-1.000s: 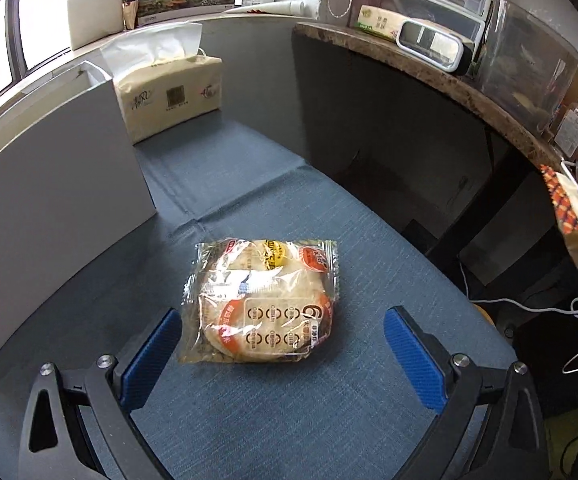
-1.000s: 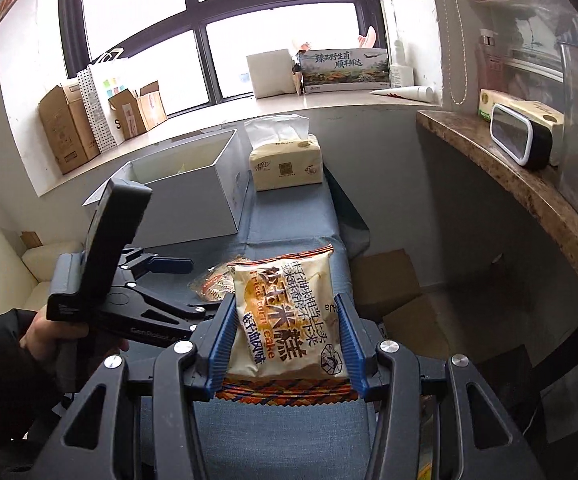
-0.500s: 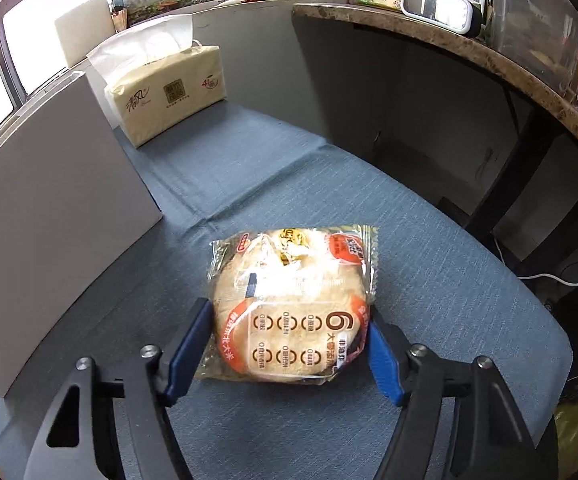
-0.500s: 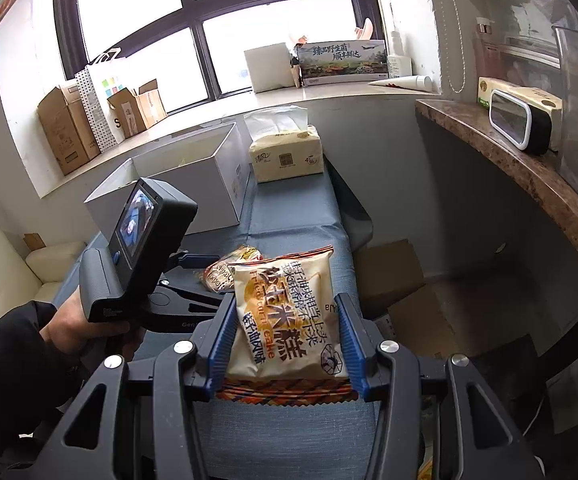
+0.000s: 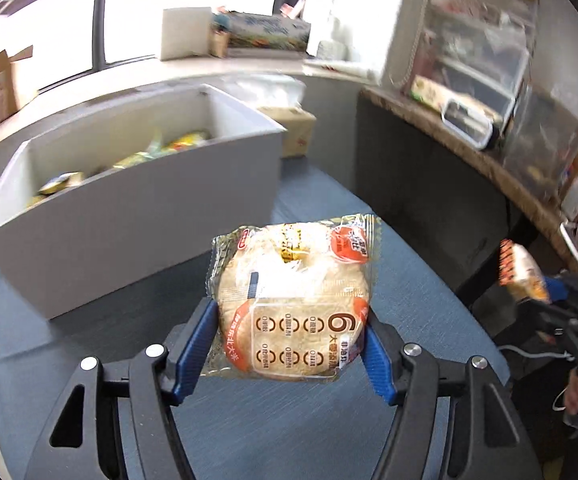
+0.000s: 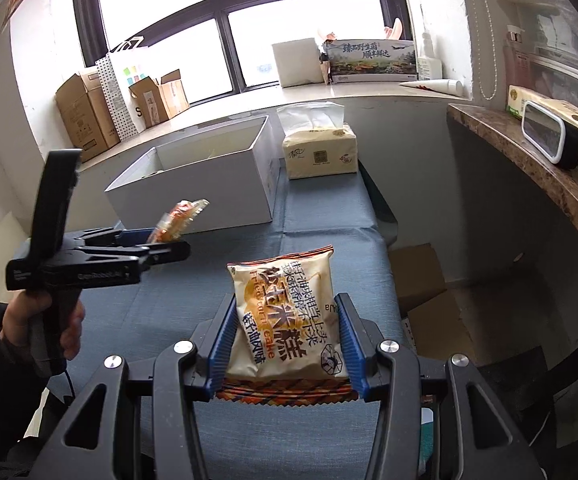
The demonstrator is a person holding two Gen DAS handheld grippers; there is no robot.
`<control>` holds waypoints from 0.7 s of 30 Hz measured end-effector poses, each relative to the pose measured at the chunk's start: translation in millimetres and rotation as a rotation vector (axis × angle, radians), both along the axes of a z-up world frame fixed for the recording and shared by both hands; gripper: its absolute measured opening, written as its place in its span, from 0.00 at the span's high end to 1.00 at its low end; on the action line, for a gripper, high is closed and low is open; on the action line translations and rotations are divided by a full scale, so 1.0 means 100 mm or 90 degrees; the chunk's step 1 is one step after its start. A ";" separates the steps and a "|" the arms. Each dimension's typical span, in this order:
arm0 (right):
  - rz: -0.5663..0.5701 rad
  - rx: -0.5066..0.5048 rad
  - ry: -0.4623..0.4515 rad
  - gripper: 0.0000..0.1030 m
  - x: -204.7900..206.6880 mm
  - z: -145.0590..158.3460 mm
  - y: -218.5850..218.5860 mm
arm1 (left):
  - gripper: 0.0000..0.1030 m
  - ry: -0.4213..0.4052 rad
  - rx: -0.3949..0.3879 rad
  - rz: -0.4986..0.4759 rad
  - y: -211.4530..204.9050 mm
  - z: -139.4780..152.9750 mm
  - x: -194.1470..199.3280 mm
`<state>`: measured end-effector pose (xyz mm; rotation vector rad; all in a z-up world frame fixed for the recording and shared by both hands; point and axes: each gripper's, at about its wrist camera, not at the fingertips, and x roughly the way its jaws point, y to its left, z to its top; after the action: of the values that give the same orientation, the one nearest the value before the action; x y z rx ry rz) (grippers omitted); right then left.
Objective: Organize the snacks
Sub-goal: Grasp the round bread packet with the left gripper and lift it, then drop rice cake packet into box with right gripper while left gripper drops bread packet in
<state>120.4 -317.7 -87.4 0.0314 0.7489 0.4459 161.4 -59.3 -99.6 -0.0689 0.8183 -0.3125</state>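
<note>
My left gripper [image 5: 289,320] has a round flat-cake packet [image 5: 289,272] between its blue pads, lifted clear of the blue cloth; the jaws are still closing on it. The right wrist view shows that packet [image 6: 179,216] held in the air just in front of the white box [image 6: 193,196]. Several snack packets lie inside the white box [image 5: 129,216]. My right gripper [image 6: 287,304] is shut on a beige fried corn cake packet [image 6: 281,280], held above the cloth at the table's near right.
A tissue pack [image 6: 319,152] stands behind the white box on the blue-covered table [image 6: 329,216]. A stone counter [image 6: 529,152] with clutter runs along the right. Cardboard boxes [image 6: 421,276] sit on the floor between table and counter.
The left gripper closed on the flat-cake packet, lifted it off the cloth and swung toward the white box. The right gripper kept its corn cake packet and shifted slightly.
</note>
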 end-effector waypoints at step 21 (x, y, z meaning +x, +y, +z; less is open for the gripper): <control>0.139 0.038 -0.011 0.50 1.89 0.47 1.82 | 0.30 -0.085 -0.008 0.207 1.50 0.88 0.86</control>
<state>309.2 -135.2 -40.2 0.0018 0.7254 0.6756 247.0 90.8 -11.2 -0.1884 0.6595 -0.0144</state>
